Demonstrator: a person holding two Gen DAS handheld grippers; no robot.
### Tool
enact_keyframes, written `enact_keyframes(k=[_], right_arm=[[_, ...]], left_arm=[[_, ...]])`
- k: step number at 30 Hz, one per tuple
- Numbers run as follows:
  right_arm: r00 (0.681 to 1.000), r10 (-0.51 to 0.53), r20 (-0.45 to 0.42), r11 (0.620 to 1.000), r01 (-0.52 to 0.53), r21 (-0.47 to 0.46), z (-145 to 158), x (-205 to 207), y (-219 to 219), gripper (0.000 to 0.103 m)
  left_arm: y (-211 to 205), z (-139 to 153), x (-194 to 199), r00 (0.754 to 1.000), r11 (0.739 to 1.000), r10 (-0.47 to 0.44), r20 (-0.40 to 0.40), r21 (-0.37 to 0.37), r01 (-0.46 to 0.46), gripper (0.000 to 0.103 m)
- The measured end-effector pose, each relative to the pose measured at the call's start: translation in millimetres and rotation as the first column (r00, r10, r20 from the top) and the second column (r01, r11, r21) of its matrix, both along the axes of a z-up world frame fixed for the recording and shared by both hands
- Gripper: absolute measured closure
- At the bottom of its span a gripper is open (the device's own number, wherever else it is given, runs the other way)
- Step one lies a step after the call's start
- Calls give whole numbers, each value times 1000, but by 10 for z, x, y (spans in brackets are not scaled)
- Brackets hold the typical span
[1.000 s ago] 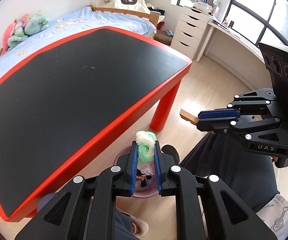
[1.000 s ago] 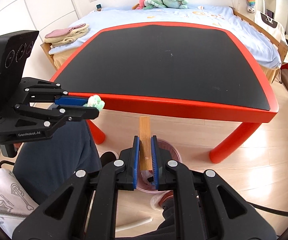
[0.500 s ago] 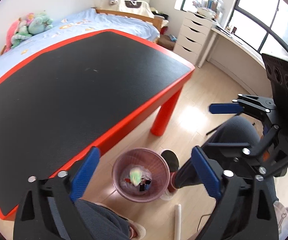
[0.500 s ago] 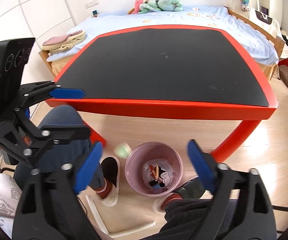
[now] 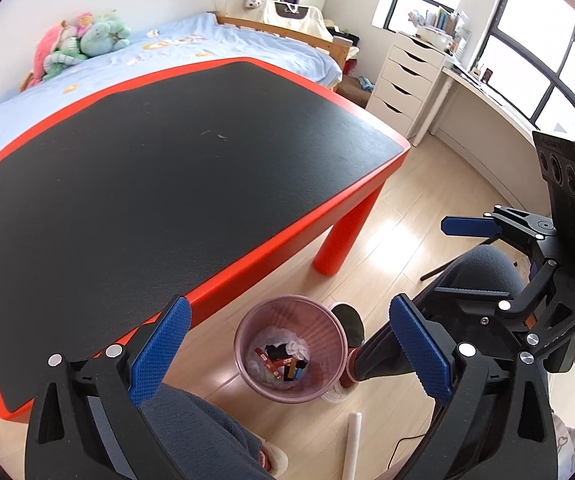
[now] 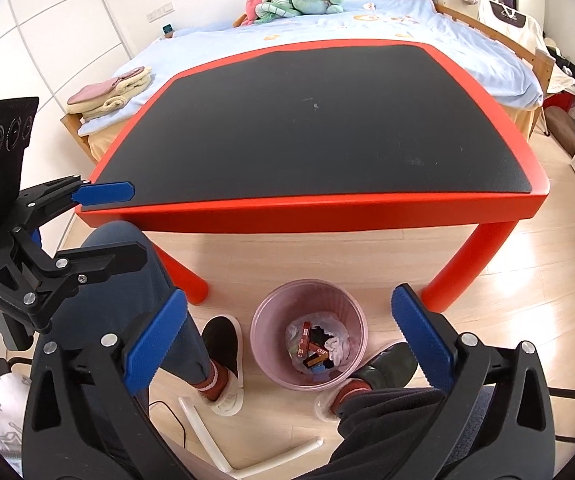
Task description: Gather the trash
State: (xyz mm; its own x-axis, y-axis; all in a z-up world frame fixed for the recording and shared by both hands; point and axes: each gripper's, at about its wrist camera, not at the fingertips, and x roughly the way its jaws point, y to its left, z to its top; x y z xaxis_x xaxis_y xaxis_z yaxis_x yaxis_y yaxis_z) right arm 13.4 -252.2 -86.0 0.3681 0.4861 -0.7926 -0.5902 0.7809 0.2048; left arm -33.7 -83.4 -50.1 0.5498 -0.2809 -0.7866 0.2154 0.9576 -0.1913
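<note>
Both grippers hang over the floor in front of a red table, and both have their jaws spread wide with nothing between them.

In the left wrist view, the left gripper point(image 5: 287, 350) frames a pink bin point(image 5: 290, 354) that stands on the wooden floor at about 6 o'clock, just beside the near edge of the table point(image 5: 247, 256). The bin holds the trash point(image 5: 281, 358): a crumpled white piece, dark bits and a red wrapper lie at its bottom. The right gripper point(image 5: 453, 258) shows at 3 o'clock in this view, its blue pads well apart.

In the right wrist view, the right gripper point(image 6: 291, 340) looks down on the same bin point(image 6: 309, 334), again near 6 o'clock, with the trash point(image 6: 319, 346) heaped inside. The left gripper point(image 6: 123, 226) sits at 9 o'clock, one blue pad level with the table's corner, the other finger lower and apart from it.

The person's feet in slippers point(image 6: 223, 364) stand on either side of the bin, close to its wall. White tubes point(image 6: 207, 434) lie on the floor toward 6 o'clock. Behind the table, at 12 o'clock, a bed point(image 6: 387, 26) with a blue sheet carries stuffed toys point(image 6: 295, 0), and a white chest of drawers point(image 5: 401, 84) stands at 1 o'clock in the left view.
</note>
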Motion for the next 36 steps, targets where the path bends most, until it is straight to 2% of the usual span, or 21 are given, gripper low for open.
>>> enact_keyframes(k=[6, 12, 16, 22, 31, 36], right_arm=[[1000, -2, 21, 1000, 2, -2, 125, 62, 42, 3], [997, -5, 72, 1000, 5, -1, 391, 255, 158, 3], [992, -9, 122, 1000, 8, 8, 628, 447, 267, 3], [987, -13, 162, 1000, 11, 17, 853, 748, 426, 3], [986, 4, 166, 1000, -7, 15, 936, 977, 612, 3], [986, 12, 168, 1000, -15, 13, 951, 1043, 649, 3]], left_arm=[[80, 119, 14, 999, 1000, 31, 23, 6, -31, 8], [274, 298, 98, 994, 995, 92, 66, 36, -95, 8], [464, 470, 212, 983, 987, 146, 108, 47, -152, 8], [674, 602, 374, 964, 968, 233, 127, 67, -242, 7], [790, 673, 522, 952, 958, 279, 127, 33, -285, 6], [782, 684, 514, 948, 954, 288, 135, 42, -296, 6]])
